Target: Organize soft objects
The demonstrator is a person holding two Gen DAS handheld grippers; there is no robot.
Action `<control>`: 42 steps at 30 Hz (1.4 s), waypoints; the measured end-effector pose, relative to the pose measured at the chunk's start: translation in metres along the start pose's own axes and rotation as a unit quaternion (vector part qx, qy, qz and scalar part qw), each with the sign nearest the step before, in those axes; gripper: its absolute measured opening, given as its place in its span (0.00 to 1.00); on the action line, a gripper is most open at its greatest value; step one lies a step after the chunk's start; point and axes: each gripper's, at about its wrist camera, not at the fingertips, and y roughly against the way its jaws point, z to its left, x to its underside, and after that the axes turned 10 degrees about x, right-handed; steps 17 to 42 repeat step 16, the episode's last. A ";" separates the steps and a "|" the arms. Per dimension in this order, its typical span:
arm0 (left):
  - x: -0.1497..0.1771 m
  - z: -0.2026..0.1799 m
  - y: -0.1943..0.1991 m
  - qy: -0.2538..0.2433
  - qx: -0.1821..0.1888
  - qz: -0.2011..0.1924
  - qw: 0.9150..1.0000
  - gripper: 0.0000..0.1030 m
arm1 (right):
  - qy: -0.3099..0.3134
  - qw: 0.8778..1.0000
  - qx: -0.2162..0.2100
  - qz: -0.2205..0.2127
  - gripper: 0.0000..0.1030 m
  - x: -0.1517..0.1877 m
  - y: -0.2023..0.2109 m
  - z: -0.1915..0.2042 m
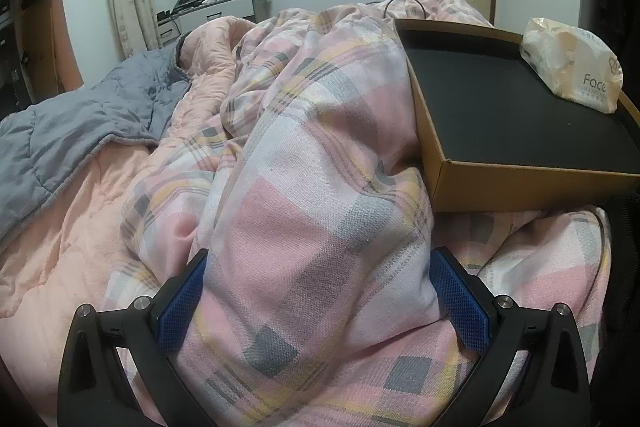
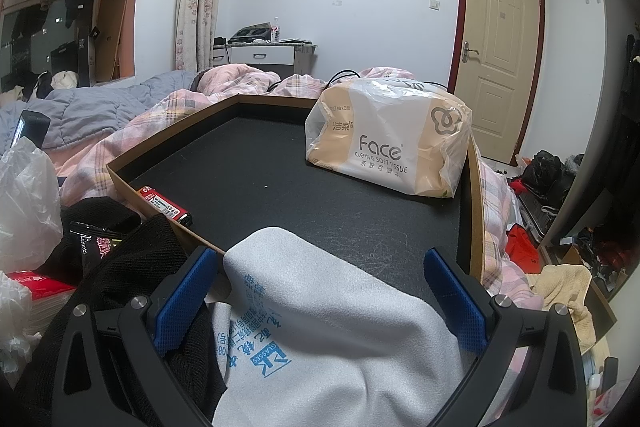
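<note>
A shallow cardboard box (image 2: 475, 211) with a black floor lies on the bed; it also shows in the left wrist view (image 1: 432, 131). A pack of Face tissues (image 2: 388, 135) sits in its far right corner, also seen in the left wrist view (image 1: 572, 67). A grey cleaning cloth with blue print (image 2: 332, 339) lies over the box's near edge, between the open jaws of my right gripper (image 2: 320, 267). My left gripper (image 1: 318, 267) is open, its blue pads on either side of a ridge of the pink plaid duvet (image 1: 320, 207), left of the box.
A red lighter (image 2: 166, 207) lies on the box's left rim. Black clothing (image 2: 120, 267), a white plastic bag (image 2: 24, 195) and a red tissue pack (image 2: 36, 287) lie to the left. A grey quilt (image 1: 72, 131) covers the bed's far left. A door (image 2: 496, 55) stands behind.
</note>
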 end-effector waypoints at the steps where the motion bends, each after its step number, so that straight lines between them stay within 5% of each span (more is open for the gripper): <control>1: 0.000 0.001 0.000 -0.001 -0.001 0.000 1.000 1.00 | 0.000 1.000 0.000 0.000 1.00 0.000 0.000 0.000; 42: 0.001 0.003 0.001 -0.001 -0.002 -0.007 1.000 1.00 | 0.000 1.000 0.000 0.000 1.00 0.000 0.000 0.000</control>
